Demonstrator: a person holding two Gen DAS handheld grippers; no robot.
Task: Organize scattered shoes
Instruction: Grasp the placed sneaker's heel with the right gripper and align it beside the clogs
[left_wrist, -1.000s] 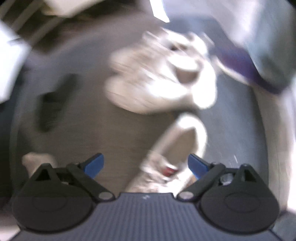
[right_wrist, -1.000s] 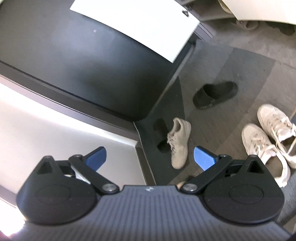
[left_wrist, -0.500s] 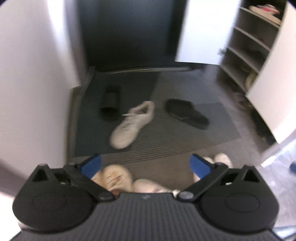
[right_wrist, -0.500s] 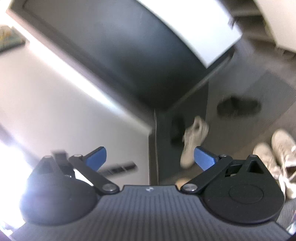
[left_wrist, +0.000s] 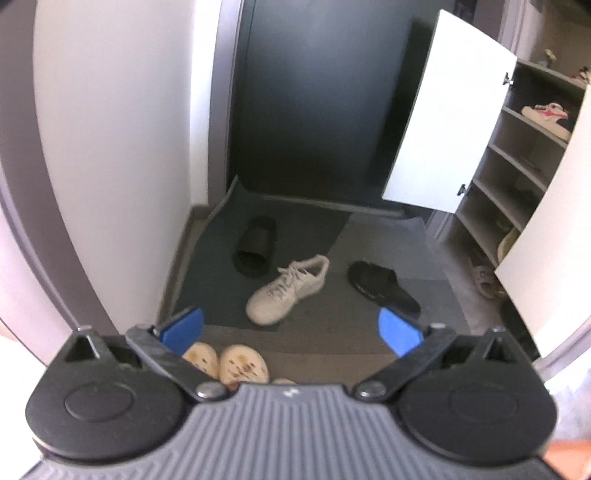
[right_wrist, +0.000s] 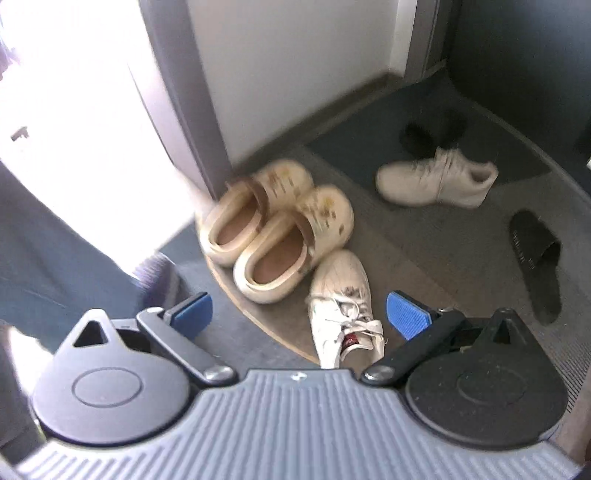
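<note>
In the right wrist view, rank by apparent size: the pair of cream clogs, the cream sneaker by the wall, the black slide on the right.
1. Pair of cream clogs, largest, though nearest the camera.
2. Cream sneaker and black slide look alike in size; I won't rank them.

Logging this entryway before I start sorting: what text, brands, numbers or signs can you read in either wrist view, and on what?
Nothing reads clearly enough to quote.
Black slide: pale print along its strap, too small and blurred to read.
Laced white sneaker: red tongue tag, blurred, unreadable.
Left gripper and right gripper: a small pale mark on each grey body, unreadable.
Cream clogs, other white sneaker, shelved shoe: no text visible.
</note>
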